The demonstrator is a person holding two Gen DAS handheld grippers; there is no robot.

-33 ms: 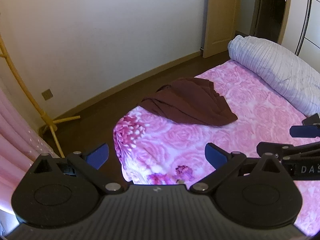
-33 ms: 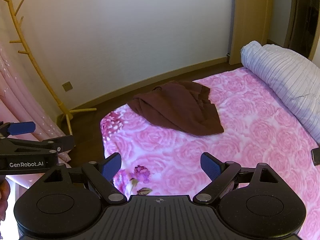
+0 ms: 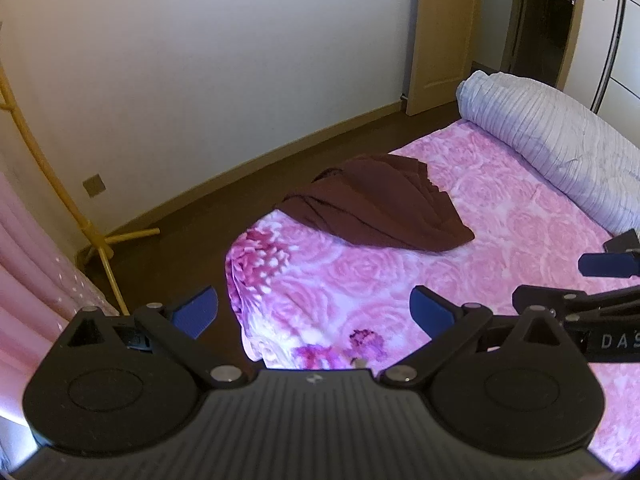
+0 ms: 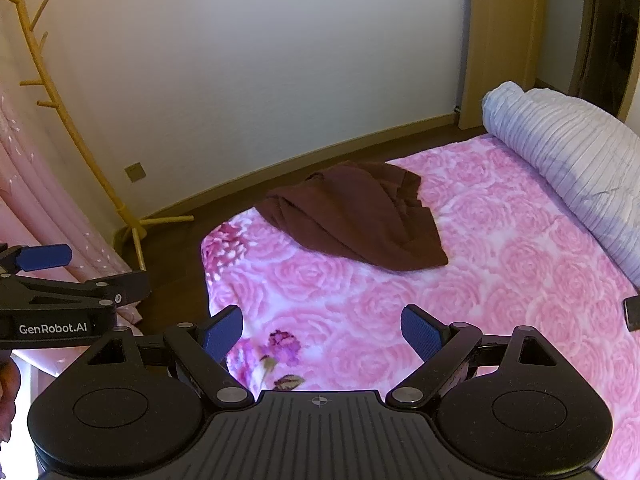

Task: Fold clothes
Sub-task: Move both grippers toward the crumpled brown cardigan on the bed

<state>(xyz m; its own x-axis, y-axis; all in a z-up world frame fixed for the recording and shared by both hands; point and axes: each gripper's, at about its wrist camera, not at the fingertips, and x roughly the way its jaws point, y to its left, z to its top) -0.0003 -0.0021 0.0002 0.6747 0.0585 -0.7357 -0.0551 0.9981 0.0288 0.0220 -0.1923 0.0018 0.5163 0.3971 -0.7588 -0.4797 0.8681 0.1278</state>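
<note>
Crumpled dark maroon cloth garment (image 3: 376,208) lies unfolded at 12 o'clock on the pink rose-print bed (image 3: 500,248), near its far edge. Left tool (image 3: 314,312) and right tool (image 4: 322,330) both wide, empty, well short of it.

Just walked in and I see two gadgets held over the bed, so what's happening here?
A person is holding two handheld grippers above a bed with a pink floral cover, about to fold clothes. The left gripper and right gripper are both open and empty. The only garment, a crumpled dark brown cloth, lies untouched near the bed's far corner. A rolled pale quilt sits along the right side. Folding has not started.
</note>
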